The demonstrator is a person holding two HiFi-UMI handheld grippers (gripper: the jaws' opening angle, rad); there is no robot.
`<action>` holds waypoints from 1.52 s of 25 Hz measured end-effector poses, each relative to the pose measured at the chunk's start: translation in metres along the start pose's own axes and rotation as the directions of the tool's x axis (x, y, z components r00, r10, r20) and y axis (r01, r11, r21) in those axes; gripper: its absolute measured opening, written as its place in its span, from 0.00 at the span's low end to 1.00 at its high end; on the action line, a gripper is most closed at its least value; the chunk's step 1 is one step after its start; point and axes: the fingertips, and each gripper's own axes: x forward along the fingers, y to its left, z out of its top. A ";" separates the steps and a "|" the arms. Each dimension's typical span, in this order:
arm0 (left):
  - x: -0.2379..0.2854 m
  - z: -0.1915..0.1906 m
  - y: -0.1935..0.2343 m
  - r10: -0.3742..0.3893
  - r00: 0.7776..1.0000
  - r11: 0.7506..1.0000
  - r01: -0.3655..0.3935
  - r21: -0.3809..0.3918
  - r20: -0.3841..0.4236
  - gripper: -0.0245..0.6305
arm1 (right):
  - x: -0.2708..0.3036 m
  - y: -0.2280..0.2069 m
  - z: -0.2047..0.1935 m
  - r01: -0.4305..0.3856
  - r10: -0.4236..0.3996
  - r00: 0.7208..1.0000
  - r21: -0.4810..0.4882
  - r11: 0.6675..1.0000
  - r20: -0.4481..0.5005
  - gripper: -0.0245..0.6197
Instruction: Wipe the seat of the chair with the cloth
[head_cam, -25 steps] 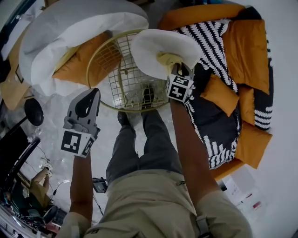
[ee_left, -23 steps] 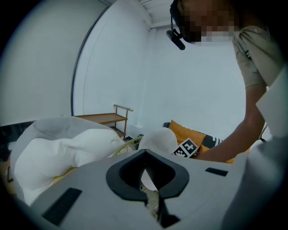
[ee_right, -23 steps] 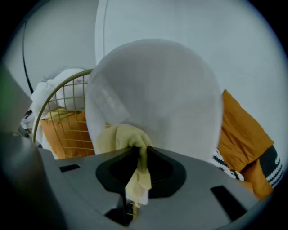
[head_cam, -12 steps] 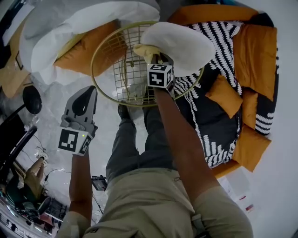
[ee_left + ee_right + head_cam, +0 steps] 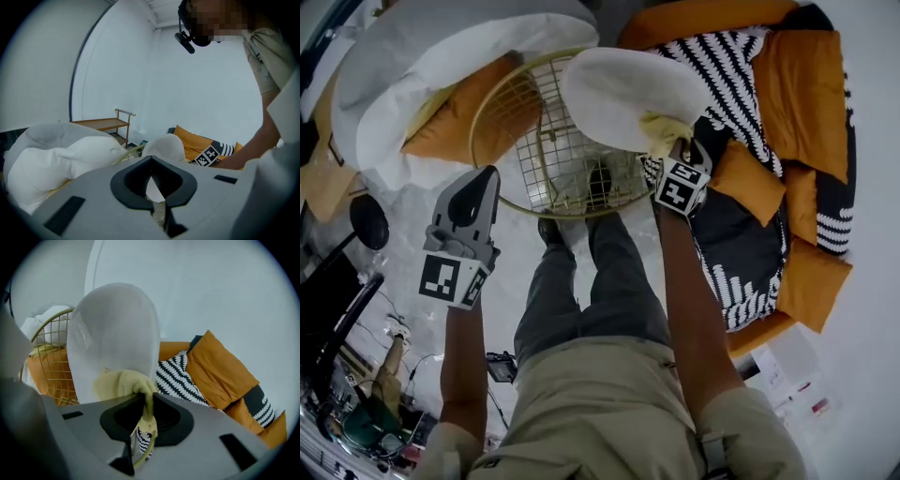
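The right gripper [image 5: 667, 141] pinches the yellow cloth [image 5: 660, 126] against the white chair seat [image 5: 619, 86] for wiping, while the left gripper [image 5: 486, 178], pressed together and empty, hangs clear.

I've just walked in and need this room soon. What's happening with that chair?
A person is wiping the white chair seat with a yellow cloth, which is clamped in the right gripper and pressed against the seat's edge. The left gripper is shut on nothing and held off to the side.
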 end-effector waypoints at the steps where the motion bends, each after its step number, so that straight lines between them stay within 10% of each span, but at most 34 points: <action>1: 0.003 0.001 -0.002 -0.006 1.000 1.000 0.006 0.004 -0.005 0.06 | -0.003 -0.005 -0.003 0.001 -0.001 1.000 0.005 1.000 0.000 0.14; 11: 0.023 -0.006 -0.006 -0.043 0.999 0.999 0.043 0.001 -0.002 0.06 | 0.017 0.000 -0.003 -0.019 0.019 1.000 -0.028 0.999 0.003 0.14; 26: -0.018 -0.053 0.022 0.054 0.997 0.996 -0.057 -0.065 -0.053 0.06 | 0.046 0.220 -0.004 -0.328 0.314 0.944 -0.233 0.915 -0.096 0.15; 38: 0.001 -0.036 0.001 0.038 0.999 0.999 -0.039 -0.028 -0.022 0.06 | 0.047 0.044 -0.031 -0.077 0.071 0.995 -0.085 0.993 -0.068 0.15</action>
